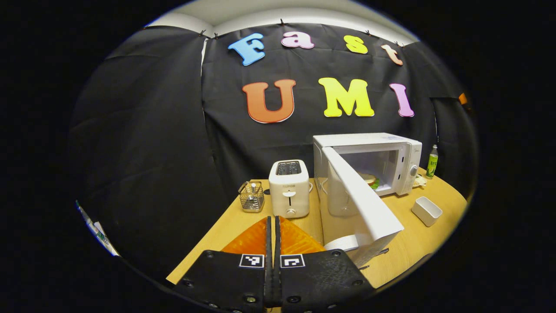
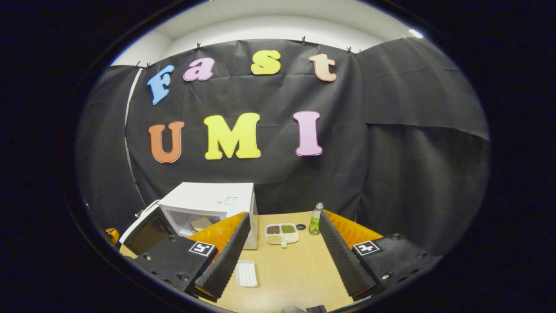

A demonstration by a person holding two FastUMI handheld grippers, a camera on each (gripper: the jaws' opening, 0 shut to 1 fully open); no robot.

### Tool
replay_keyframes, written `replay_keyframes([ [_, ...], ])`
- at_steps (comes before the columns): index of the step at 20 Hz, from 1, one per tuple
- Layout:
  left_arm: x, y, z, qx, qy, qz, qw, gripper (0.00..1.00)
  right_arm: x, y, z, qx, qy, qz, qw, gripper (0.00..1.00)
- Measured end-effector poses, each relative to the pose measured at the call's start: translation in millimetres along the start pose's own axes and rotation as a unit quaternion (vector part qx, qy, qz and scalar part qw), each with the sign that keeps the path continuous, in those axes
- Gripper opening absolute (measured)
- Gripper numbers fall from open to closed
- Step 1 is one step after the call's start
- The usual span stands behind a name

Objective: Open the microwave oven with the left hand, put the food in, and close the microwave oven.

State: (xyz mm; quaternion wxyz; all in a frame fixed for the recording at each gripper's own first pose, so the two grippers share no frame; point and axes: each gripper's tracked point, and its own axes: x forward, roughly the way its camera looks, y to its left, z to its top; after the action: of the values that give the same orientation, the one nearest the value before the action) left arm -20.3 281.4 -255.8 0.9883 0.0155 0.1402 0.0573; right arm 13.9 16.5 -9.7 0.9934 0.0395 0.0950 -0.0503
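The white microwave (image 1: 369, 141) stands on the wooden table (image 1: 234, 221) with its door (image 1: 362, 200) swung wide toward me. Food (image 1: 369, 178), a sandwich-like piece, lies inside the cavity. My left gripper (image 1: 273, 221) is shut with nothing between its fingers, held back from the table's near edge, left of the door. In the right gripper view the microwave (image 2: 213, 198) sits at the left with its door (image 2: 145, 232) open and the food (image 2: 200, 223) visible inside. My right gripper (image 2: 282, 237) stands open and empty above the table (image 2: 286, 269).
A white toaster (image 1: 289, 187) and a wire basket (image 1: 251, 196) stand left of the microwave. A small white tray (image 1: 426, 211) and a green bottle (image 1: 431, 161) are to its right. A divided dish (image 2: 282, 233), the bottle (image 2: 316, 218) and the white tray (image 2: 246, 273) lie ahead.
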Motion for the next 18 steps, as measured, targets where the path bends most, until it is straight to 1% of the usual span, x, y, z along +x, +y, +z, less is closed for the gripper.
replay_keyframes([
  [3,7,-6,-13,-0.002,0.011,-0.006,1.000,0.00,-2,-2,-1,-0.004,0.003,-0.003,1.000,0.92],
  [6,10,-14,-20,0.006,0.017,-0.013,1.000,0.00,-6,-9,-5,0.002,0.007,-0.010,1.000,0.92],
  [9,7,-23,-22,0.019,0.020,-0.018,0.999,0.00,-9,-16,-11,0.006,0.011,-0.016,1.000,0.92],
  [12,6,-31,-20,0.019,0.018,-0.027,0.999,0.00,-10,-19,-15,0.010,0.015,-0.017,1.000,0.92],
  [13,7,-35,-19,0.019,0.018,-0.028,0.999,0.00,-11,-20,-15,0.010,0.016,-0.017,1.000,1.00],
  [16,5,-51,-15,0.013,0.015,-0.040,0.999,0.00,-12,-22,-11,0.009,0.007,-0.017,1.000,1.00],
  [17,5,-58,-12,0.013,0.013,-0.045,0.999,0.00,-12,-21,-12,0.010,0.008,-0.015,1.000,0.92],
  [18,6,-67,-10,0.015,0.010,-0.050,0.999,0.00,-13,-21,-12,0.010,0.007,-0.014,1.000,0.92],
])
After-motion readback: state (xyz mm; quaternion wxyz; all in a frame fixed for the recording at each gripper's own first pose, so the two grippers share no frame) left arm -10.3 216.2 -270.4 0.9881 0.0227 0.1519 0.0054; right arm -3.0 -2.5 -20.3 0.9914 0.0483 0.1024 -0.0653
